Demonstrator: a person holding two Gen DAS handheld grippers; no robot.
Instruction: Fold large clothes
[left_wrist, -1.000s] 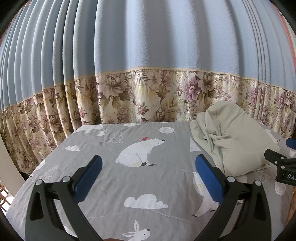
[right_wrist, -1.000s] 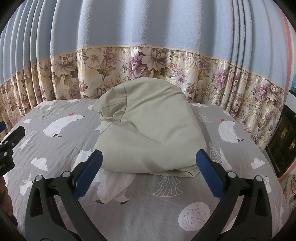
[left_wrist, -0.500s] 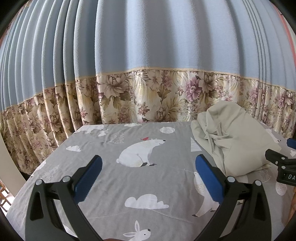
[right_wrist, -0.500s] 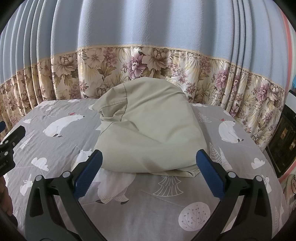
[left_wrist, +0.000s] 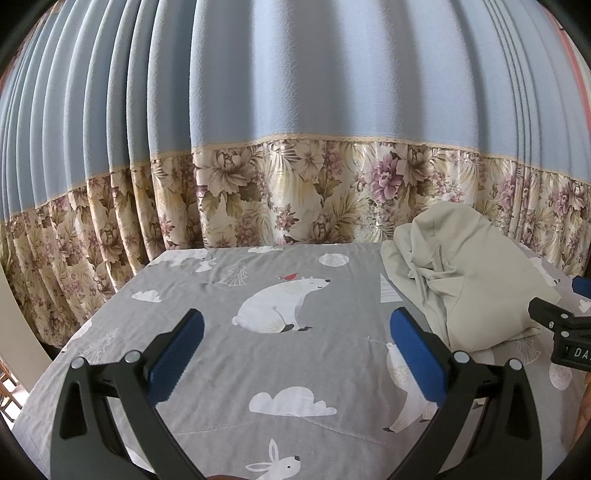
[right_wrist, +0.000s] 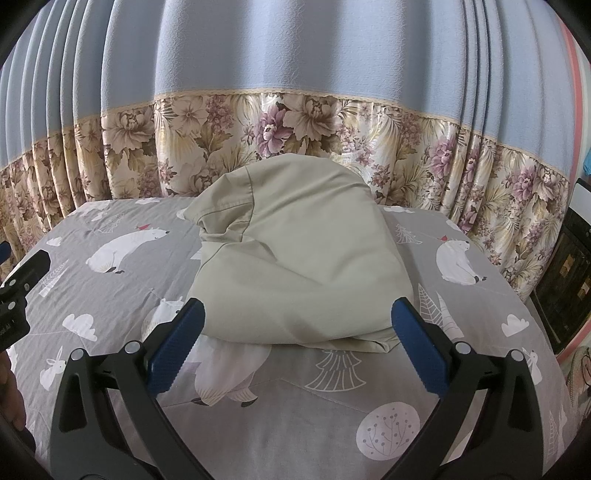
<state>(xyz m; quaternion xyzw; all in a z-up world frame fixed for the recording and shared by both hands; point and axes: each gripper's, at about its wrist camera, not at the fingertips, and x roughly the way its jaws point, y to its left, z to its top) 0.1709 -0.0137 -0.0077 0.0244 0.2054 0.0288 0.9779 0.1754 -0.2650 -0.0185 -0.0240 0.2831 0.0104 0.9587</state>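
We see the pale beige garment (right_wrist: 299, 258) heaped in a rumpled mound at the centre of the right wrist view, lying on the grey bedsheet (right_wrist: 295, 424) printed with polar bears, clouds, trees and rabbits. Its near hem lies low in the middle of the frame, and a seamed fold sticks out toward the upper left of the mound. In the left wrist view the same garment (left_wrist: 469, 280) sits at the right of the frame, creased on its left flank, its top reaching up against the curtain.

We hold the right gripper (right_wrist: 295, 343) low in the frame with its blue-padded fingers (right_wrist: 175, 350) spread wide apart; nothing is between them, and we cannot tell whether the pads touch the hem they frame. The left gripper (left_wrist: 295, 354) is likewise spread wide and holds nothing, pointing at bare sheet (left_wrist: 221, 295) with a polar bear print (left_wrist: 280, 302) between the fingers; the garment lies just right of its right pad.

Each gripper shows as a black edge in the other's view: the right one at the right edge of the left view, the left one at the left edge of the right view.

Behind the bed hangs a pleated curtain (right_wrist: 295, 74), blue above and floral beige below
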